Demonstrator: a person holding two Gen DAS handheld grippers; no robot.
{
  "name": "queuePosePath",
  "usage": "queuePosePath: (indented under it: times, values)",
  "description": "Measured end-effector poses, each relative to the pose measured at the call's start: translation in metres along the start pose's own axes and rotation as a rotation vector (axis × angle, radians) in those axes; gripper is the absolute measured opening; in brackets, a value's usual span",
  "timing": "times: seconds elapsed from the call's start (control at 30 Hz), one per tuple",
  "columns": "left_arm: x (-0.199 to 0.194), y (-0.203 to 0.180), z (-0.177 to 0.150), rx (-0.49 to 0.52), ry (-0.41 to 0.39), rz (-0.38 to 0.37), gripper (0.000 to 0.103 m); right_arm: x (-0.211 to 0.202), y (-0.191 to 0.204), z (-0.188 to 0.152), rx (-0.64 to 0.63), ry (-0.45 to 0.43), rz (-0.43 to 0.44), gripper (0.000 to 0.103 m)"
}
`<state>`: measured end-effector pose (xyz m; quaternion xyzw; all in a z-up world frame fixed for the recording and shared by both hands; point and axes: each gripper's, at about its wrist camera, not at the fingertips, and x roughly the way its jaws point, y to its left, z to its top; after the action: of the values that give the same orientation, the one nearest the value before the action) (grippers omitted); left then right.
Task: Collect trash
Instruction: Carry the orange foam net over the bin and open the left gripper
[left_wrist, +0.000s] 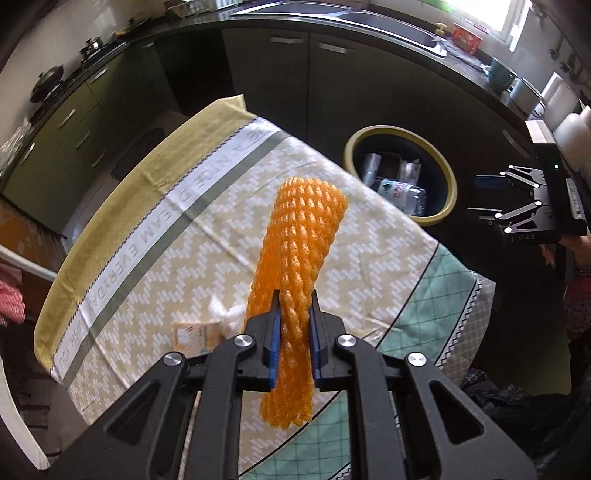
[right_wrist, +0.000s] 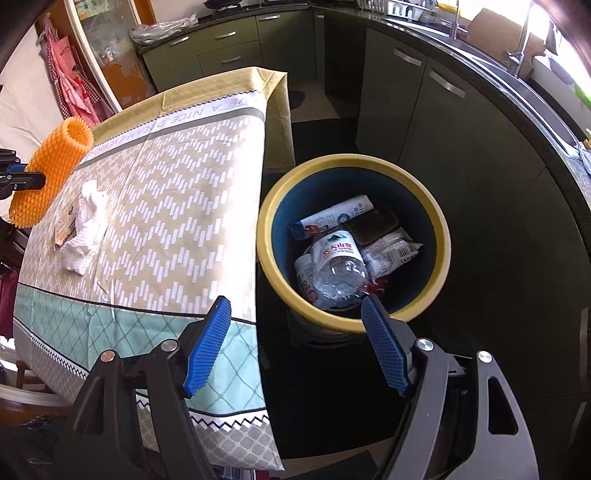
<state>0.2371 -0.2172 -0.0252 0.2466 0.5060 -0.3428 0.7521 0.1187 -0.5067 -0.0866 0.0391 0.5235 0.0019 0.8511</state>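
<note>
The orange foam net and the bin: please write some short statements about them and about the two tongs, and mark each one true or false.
1. The left tongs are shut on the orange foam net. True.
2. The right tongs hold a plastic bottle. False: they are open and hold nothing; the plastic bottle lies in the bin.
3. The bin with the yellow rim stands on the table. False: it stands beside the table, lower than the tabletop.
4. A crumpled white tissue lies on the tablecloth. True.
5. The bin holds nothing. False: it contains the bottle and several wrappers.
</note>
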Motion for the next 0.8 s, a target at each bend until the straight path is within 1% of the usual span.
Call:
queuePosePath:
  times: [0.13, 0.27, 0.37, 0.53, 0.57, 0.6, 0.63, 0.67, 0.7, 0.73, 0.8]
  values:
    - [0.017, -0.054, 0.050, 0.104, -0.009, -0.046, 0.012, -0.006, -0.026, -0.014, 0.042, -0.007, -0.012, 0.073]
    - [0.046, -0.102, 0.098, 0.191, -0.005, -0.080, 0.012, -0.012, -0.054, -0.031, 0.090, -0.015, -0.029, 0.073]
    - [0.076, -0.133, 0.130, 0.232, 0.018, -0.100, 0.012, -0.013, -0.076, -0.046, 0.135, -0.013, -0.033, 0.073]
    - [0.132, -0.166, 0.166, 0.257, 0.066, -0.088, 0.014, -0.013, -0.107, -0.067, 0.198, 0.002, -0.046, 0.073]
    - [0.143, -0.170, 0.171, 0.259, 0.077, -0.080, 0.019, -0.013, -0.112, -0.070, 0.209, 0.004, -0.049, 0.073]
    - [0.152, -0.174, 0.175, 0.265, 0.087, -0.070, 0.030, -0.013, -0.116, -0.072, 0.216, 0.006, -0.051, 0.073]
    - [0.159, -0.177, 0.178, 0.270, 0.086, -0.054, 0.037, -0.013, -0.120, -0.074, 0.223, 0.006, -0.052, 0.073]
    - [0.163, -0.180, 0.179, 0.275, 0.080, -0.043, 0.053, -0.014, -0.122, -0.076, 0.227, 0.006, -0.051, 0.074]
    - [0.165, -0.183, 0.180, 0.282, 0.073, -0.034, 0.060, -0.014, -0.123, -0.077, 0.230, 0.006, -0.050, 0.074]
    - [0.165, -0.184, 0.180, 0.285, 0.071, -0.030, 0.060, -0.014, -0.124, -0.078, 0.230, 0.008, -0.048, 0.074]
    - [0.159, -0.183, 0.177, 0.271, 0.074, -0.048, 0.060, -0.012, -0.124, -0.079, 0.226, 0.012, -0.044, 0.074]
